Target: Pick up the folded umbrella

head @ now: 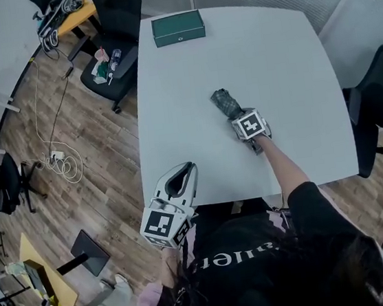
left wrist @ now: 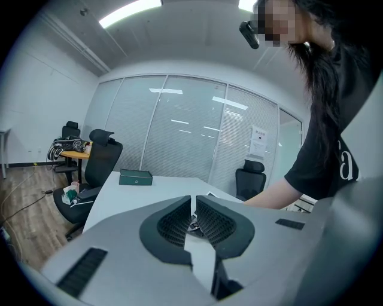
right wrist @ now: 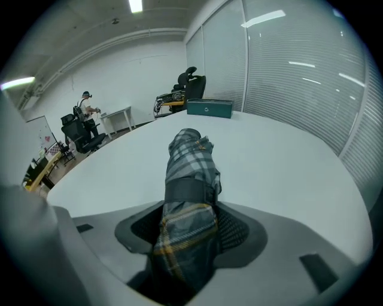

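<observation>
The folded umbrella (head: 223,102), grey plaid with a dark strap, lies on the white table (head: 186,108), right of centre. My right gripper (head: 237,117) comes at it from the near side, angled down. In the right gripper view the umbrella (right wrist: 190,167) fills the space between the jaws of the right gripper (right wrist: 188,224), whose pads touch its cloth on both sides; its far end rests on the tabletop. My left gripper (head: 183,172) hovers at the table's near-left edge, holding nothing. In the left gripper view the jaws of the left gripper (left wrist: 192,206) are together with only a thin slit.
A dark green box (head: 178,28) lies at the table's far edge. A black office chair (head: 114,61) with small items on its seat stands at the far left, another chair (head: 379,101) at the right. Cables lie on the wooden floor (head: 61,161).
</observation>
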The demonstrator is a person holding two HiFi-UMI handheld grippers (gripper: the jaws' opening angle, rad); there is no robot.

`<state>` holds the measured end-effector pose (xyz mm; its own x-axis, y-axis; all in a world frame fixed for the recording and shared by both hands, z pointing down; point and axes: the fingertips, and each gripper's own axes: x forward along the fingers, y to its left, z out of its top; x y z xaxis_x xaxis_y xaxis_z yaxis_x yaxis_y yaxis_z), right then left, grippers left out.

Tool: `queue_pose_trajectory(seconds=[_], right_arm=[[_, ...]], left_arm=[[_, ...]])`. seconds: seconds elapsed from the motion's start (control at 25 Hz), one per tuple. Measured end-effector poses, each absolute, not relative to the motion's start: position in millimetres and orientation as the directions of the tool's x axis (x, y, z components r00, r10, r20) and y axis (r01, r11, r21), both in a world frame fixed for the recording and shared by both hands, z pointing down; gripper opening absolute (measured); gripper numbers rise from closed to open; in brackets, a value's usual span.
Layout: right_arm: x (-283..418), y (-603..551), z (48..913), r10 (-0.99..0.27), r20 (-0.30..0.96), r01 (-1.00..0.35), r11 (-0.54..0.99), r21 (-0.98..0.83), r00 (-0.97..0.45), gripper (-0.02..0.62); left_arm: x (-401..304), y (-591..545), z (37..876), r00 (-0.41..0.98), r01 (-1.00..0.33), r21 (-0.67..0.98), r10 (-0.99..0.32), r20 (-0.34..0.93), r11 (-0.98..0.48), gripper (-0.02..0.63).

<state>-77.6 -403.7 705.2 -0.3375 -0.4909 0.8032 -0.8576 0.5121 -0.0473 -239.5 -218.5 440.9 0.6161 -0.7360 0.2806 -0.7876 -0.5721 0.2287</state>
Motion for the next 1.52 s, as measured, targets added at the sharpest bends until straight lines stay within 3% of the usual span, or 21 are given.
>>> queue_pose_trajectory(seconds=[0.32, 0.68, 0.96, 1.52], right_arm=[[-72, -378, 698, -0.447, 0.789, -0.893, 0.356, -0.275, -0.421, 0.225], [-75, -342, 645, -0.531, 0.629, -0.812, 0.235, -0.534, -0.567, 0.224], [-84, -312, 592, -0.591, 0.535, -0.768, 0.254, -0.588, -0.604, 0.224], [-66, -244, 533, -0.635, 0.474, -0.744, 0.255, -0.618, -0.611, 0.224]], left_arm=[[-239, -221, 439, 0.627, -0.779, 0.225, -0.733, 0.265, -0.585, 0.043], [-237, -224, 441, 0.653, -0.757, 0.241, -0.713, 0.257, -0.607, 0.043], [-236, -230, 445, 0.687, -0.727, 0.255, -0.684, 0.245, -0.638, 0.043], [-208, -225, 446, 0.728, -0.685, 0.278, -0.648, 0.223, -0.674, 0.043]])
